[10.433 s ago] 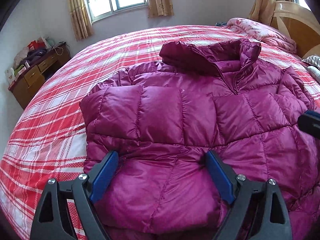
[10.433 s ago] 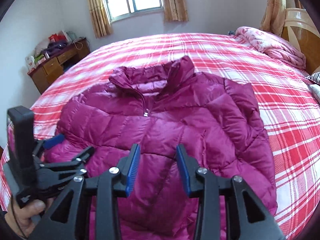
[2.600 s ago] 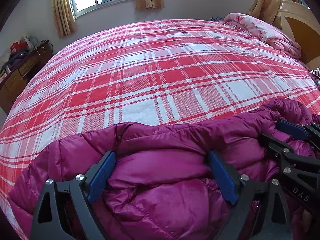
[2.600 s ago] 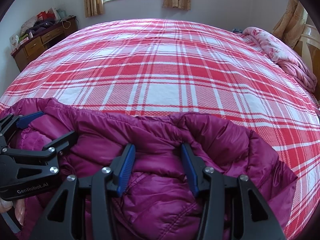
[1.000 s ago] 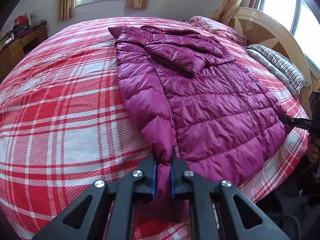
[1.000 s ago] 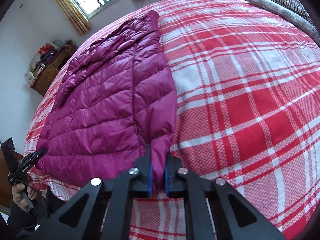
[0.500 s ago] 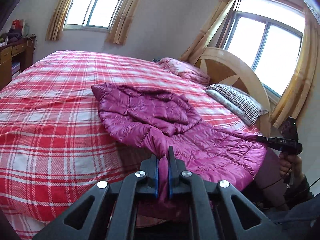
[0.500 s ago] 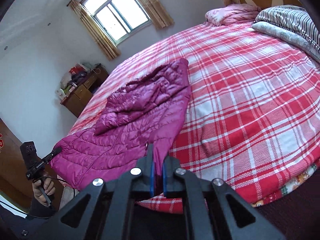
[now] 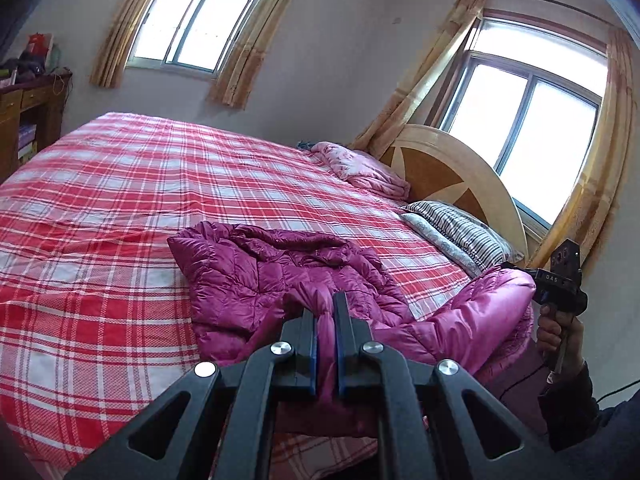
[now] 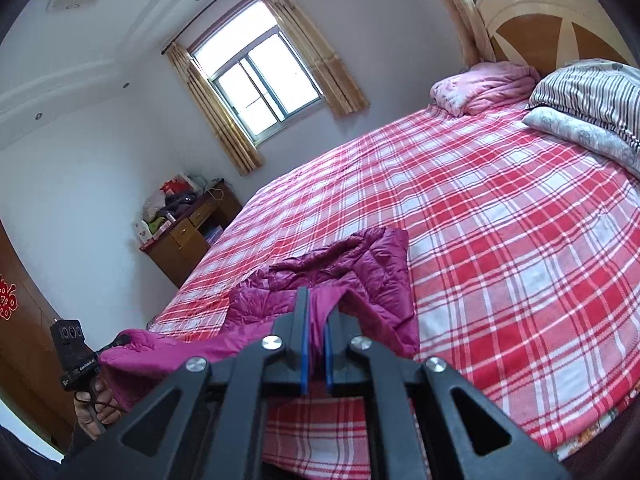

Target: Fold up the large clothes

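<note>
A magenta puffer jacket [image 9: 280,276] lies partly on the red plaid bed [image 9: 120,208], its near hem lifted off the mattress and stretched between both grippers. My left gripper [image 9: 326,312] is shut on one hem corner, fabric pinched between the blue pads. In the left wrist view the right gripper [image 9: 520,270] grips the other corner at the far right, held by a hand [image 9: 556,332]. My right gripper [image 10: 316,312] is shut on the jacket [image 10: 372,268] hem too. The left gripper [image 10: 120,340] shows at the lower left of that view, clamping the far corner.
Pillows [image 9: 456,232] and a pink quilt [image 9: 360,168] lie by the wooden headboard [image 9: 452,176]. A cluttered wooden desk [image 10: 188,232] stands beside the bed under the window. The bed's near edge [image 10: 320,432] hangs just below the grippers.
Both grippers have risen and tilted up, lifting the jacket's hem off the bed. The jacket's body has slackened and bunched toward the near edge.
</note>
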